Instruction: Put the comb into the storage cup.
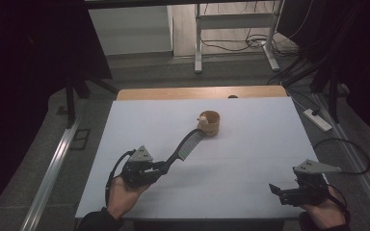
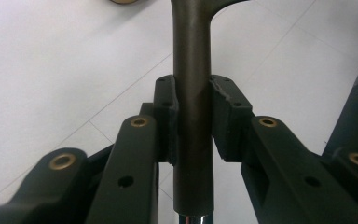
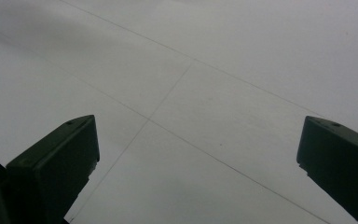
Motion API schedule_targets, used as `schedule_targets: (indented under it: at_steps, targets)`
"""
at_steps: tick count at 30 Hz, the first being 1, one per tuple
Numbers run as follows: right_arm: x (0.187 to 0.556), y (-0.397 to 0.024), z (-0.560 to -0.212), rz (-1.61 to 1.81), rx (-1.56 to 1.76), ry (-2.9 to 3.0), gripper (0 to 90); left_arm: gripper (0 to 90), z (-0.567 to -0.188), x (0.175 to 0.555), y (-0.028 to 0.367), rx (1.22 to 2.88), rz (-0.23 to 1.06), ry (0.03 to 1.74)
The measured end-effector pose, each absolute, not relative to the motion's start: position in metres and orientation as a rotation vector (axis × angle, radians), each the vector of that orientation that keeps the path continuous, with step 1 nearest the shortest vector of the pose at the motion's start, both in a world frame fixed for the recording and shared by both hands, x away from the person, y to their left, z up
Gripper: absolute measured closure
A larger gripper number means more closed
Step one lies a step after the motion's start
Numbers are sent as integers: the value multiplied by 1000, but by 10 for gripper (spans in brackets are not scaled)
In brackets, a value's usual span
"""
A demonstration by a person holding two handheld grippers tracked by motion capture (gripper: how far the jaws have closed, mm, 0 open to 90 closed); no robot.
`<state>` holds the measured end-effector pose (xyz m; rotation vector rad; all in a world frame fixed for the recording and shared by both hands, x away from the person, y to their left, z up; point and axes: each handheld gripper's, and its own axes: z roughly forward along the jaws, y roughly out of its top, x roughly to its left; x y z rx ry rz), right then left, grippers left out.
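A: Item one, comb (image 1: 185, 146): dark, long-handled, left of centre in the high view. Its handle is pinched in the left claw (image 1: 160, 167); its toothed end slants up to the right, the tip at or just beside the wooden cup (image 1: 209, 122). Contact cannot be told.

B: Progress?

A: Pick-up judged done: in the left claw view the pads (image 2: 167, 116) press both sides of the handle (image 2: 193, 112). What is left, by my reading, is bringing the comb into or against the cup.

B: Item two, the cup?

A: Upright at the centre of the white table (image 1: 250, 144), with a small pale thing at its rim.

B: Poses?

A: Left hand (image 1: 123, 195) lower left, claw aimed up and right. Right claw (image 1: 275, 190) lower right, spread and holding nothing, pointing left just above the table.
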<state>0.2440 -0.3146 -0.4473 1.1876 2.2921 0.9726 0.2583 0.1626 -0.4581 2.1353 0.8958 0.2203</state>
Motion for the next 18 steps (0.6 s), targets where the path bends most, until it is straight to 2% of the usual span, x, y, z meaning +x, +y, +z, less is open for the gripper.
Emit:
schedule_targets:
  at_steps: [18]
  targets:
    - [248, -307, -441, 1067, 1098, 2328, 0, 717, -459, 251, 162, 2131, 215, 852]
